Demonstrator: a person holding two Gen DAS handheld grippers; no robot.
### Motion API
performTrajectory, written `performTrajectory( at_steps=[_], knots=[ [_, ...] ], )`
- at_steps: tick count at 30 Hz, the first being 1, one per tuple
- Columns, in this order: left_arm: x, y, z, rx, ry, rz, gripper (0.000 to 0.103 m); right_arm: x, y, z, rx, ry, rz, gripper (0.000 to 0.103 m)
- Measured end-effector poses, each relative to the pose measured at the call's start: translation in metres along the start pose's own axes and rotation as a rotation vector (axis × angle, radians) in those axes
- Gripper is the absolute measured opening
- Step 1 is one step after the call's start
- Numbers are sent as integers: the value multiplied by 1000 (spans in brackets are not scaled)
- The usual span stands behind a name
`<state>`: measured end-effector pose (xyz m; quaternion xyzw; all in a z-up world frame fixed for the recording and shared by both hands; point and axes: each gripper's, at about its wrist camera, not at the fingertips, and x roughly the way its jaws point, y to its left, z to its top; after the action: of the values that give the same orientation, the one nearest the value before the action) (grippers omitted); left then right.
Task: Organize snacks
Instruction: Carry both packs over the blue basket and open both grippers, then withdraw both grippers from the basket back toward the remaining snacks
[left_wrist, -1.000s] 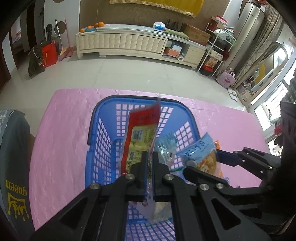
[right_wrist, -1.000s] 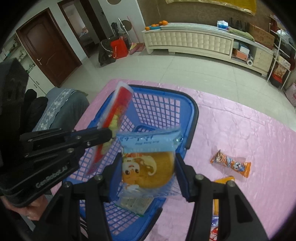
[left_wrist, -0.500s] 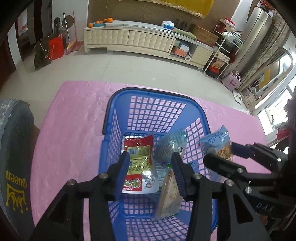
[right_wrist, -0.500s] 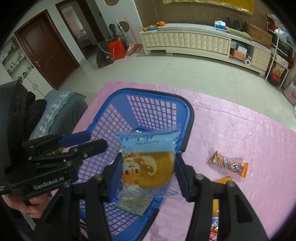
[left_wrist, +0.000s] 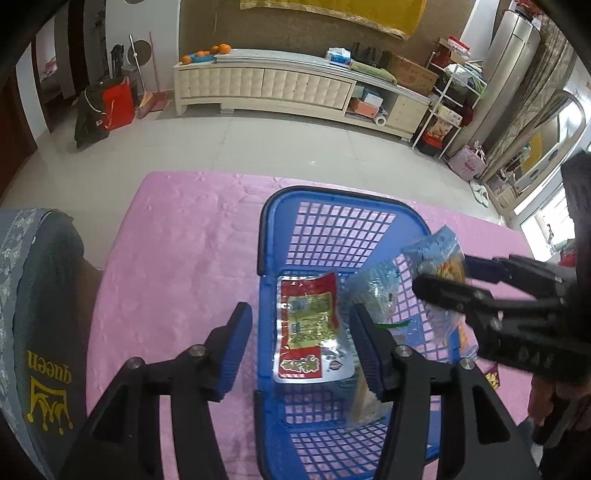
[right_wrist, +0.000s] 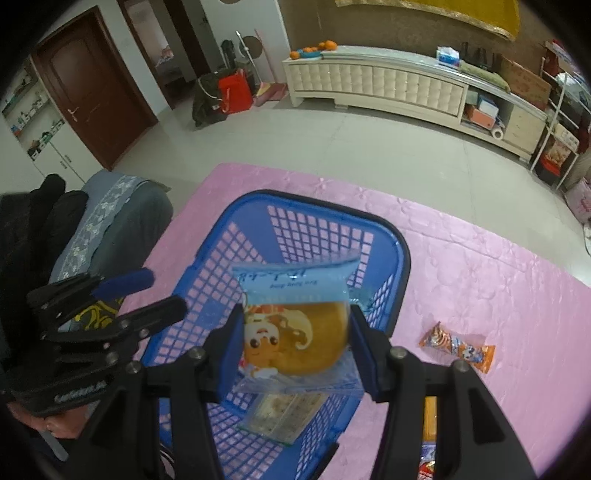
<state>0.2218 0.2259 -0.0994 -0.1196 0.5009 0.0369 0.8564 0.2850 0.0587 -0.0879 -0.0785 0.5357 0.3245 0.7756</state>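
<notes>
The right claw (right_wrist: 295, 341) grips a clear-and-blue wrapped round cake packet (right_wrist: 295, 332) above the blue plastic lattice basket (left_wrist: 332, 236). The left claw (left_wrist: 301, 343) is spread wide, empty, over a red foil snack pouch (left_wrist: 308, 328) lying inside the basket.

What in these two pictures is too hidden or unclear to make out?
- Packet under the cake packet, right wrist view: mostly covered; its print is unreadable.
- Snack at the bottom edge, right wrist view: cut off by the frame and the right gripper.
- Clear bag in the blue basket, left wrist view: contents indistinct.
- Cake packet's label, left wrist view: blurred.
</notes>
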Motion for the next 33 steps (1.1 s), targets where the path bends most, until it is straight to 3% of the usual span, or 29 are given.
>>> performTrajectory(
  at_steps=[4,12,13,16,18,33],
  knots=[
    [8,-8,1,63,-2,5,54,13,-5,8,3,21,-24,58],
    [21,-12,16,58,2,5,57,29,-7,16,-11,72,-61,59],
    [21,-12,15,55,4,6,57,31,-6,15,-19,74,-77,60],
    [21,-15,10,51,15,6,57,29,-7,13,-21,69,-101,78],
    [18,-18,7,57,19,10,57,22,-7,9,-13,51,-106,87],
    [-57,-70,-23,126,-67,-10,61,-68,-9,-37,35,-32,-114,87]
  ],
)
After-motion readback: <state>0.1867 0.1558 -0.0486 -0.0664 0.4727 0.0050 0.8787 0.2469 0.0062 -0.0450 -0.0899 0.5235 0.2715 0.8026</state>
